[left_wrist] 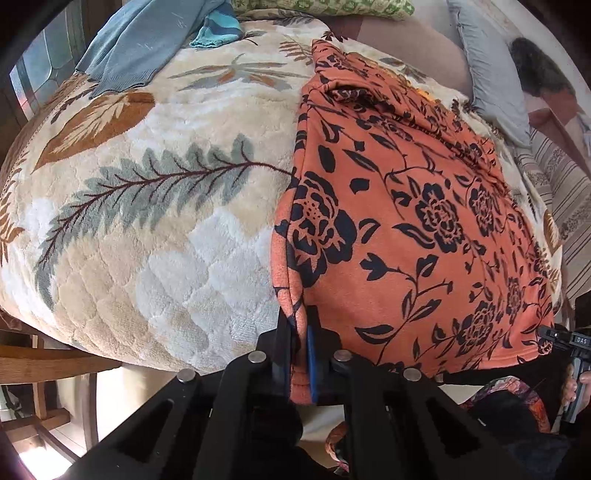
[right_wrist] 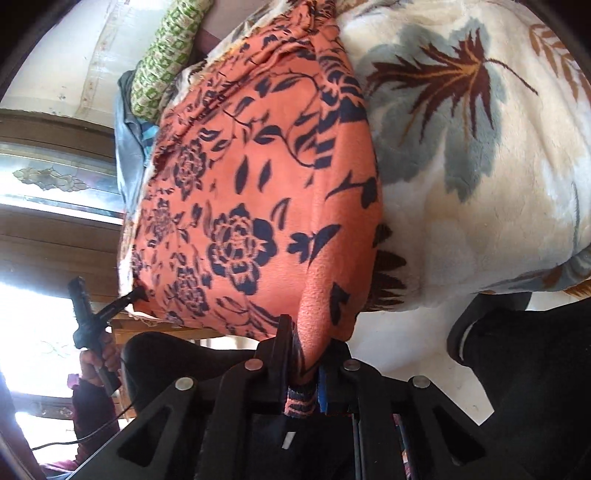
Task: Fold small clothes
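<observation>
An orange garment with a black flower print (left_wrist: 406, 221) lies spread on a cream leaf-patterned blanket (left_wrist: 147, 206) on a bed. My left gripper (left_wrist: 300, 325) is shut on the garment's near left corner at the bed's front edge. My right gripper (right_wrist: 303, 339) is shut on the garment (right_wrist: 251, 206) at its near right corner. The right gripper also shows at the right edge of the left wrist view (left_wrist: 550, 338), at the cloth's hem. The left gripper shows far left in the right wrist view (right_wrist: 138, 293), at the other corner.
A blue knit garment (left_wrist: 136, 44) lies at the bed's far left, a green patterned pillow (left_wrist: 332, 6) at the back, a grey pillow (left_wrist: 487, 74) at the right. A wooden chair (left_wrist: 48, 373) stands below the bed's left edge. The blanket (right_wrist: 480, 166) is bare right of the garment.
</observation>
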A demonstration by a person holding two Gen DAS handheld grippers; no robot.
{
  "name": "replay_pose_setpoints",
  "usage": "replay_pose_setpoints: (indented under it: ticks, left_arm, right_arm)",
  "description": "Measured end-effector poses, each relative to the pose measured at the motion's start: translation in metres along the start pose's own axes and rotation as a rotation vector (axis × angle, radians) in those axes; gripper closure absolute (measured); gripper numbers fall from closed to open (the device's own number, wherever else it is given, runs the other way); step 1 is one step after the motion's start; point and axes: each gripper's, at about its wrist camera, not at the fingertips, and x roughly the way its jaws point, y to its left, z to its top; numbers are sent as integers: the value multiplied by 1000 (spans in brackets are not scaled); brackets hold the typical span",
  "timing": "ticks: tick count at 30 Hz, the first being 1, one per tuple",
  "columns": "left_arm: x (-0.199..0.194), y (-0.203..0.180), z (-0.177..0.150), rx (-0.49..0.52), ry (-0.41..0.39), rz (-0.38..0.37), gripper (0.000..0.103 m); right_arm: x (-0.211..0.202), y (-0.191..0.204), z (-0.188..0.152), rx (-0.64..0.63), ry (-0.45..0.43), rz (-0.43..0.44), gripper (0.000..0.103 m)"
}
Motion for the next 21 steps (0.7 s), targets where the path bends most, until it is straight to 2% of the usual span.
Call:
replay_pose_setpoints:
  ticks: [5,11,15,21]
  left_arm:
    - [-38,0,12,-35,-74,-111,96]
    - [-84,-8,52,-64,-174,-226,96]
    - [-98,-20,90,-66,-215,-239,96]
    - [-89,-28,161,-114,-227,-254,96]
  right_arm:
    - [-33,12,17,39,-82,164,91]
    - [-73,21,50,80,-194,355,91]
    - [-87,25,79,94,-259,400,91]
    - [-98,18,141,131,-319,418,91]
